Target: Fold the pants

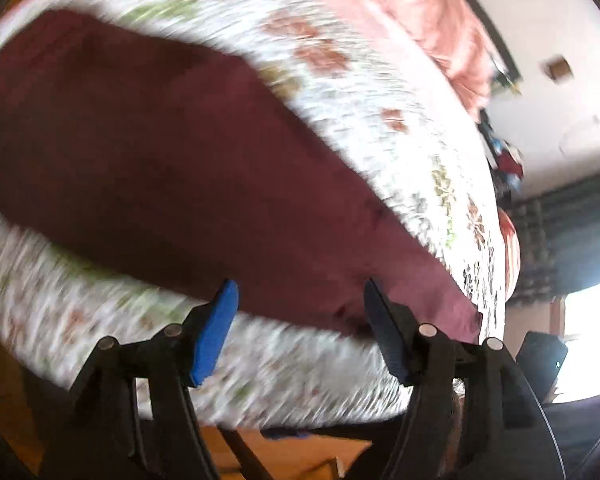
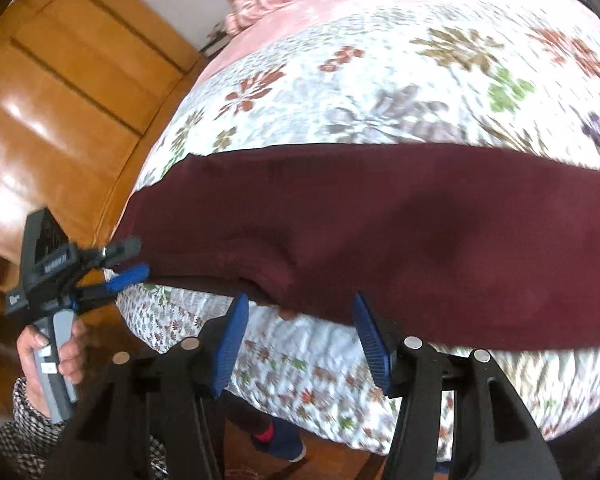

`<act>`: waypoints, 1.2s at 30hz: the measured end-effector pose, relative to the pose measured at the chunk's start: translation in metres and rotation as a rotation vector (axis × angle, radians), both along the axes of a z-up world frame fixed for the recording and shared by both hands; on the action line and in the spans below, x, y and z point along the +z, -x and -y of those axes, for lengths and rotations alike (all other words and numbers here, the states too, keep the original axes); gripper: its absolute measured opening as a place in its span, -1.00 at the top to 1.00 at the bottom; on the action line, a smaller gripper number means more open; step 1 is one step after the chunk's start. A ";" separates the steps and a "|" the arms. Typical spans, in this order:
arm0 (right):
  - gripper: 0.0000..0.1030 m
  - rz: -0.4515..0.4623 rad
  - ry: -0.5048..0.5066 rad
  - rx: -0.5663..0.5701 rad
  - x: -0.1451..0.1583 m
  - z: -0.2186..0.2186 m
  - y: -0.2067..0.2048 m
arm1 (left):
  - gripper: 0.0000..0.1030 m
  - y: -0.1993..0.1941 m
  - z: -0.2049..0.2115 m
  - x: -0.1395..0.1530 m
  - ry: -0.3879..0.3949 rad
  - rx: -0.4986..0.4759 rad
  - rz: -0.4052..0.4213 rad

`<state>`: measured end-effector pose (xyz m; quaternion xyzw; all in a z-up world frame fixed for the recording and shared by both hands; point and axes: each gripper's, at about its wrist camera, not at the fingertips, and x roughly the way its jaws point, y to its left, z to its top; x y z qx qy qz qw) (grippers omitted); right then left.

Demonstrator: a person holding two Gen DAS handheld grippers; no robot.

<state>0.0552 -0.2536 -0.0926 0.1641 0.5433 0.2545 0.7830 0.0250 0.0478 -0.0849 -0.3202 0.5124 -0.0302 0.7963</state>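
One maroon pants on bed; two grippers apart-fingered.

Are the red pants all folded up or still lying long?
Still lying long. The maroon pants stretch in one long flat band across the flowery bedspread; both grippers hang open, holding nothing.
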 end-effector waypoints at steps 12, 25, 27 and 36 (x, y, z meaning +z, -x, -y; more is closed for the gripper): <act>-0.08 -0.087 -0.030 -0.121 -0.023 0.043 0.008 | -0.25 -0.038 0.052 -0.052 -0.121 -0.259 -0.100; -0.28 -0.211 -0.051 -0.252 -0.036 0.099 0.012 | -0.45 -0.032 0.094 -0.041 -0.283 -0.378 -0.036; -0.29 -0.253 -0.085 -0.298 -0.047 0.111 0.011 | -0.45 -0.029 0.095 -0.047 -0.294 -0.386 -0.027; 0.50 -0.230 -0.140 -0.458 -0.069 0.146 -0.010 | -0.46 -0.024 0.089 -0.049 -0.282 -0.403 0.000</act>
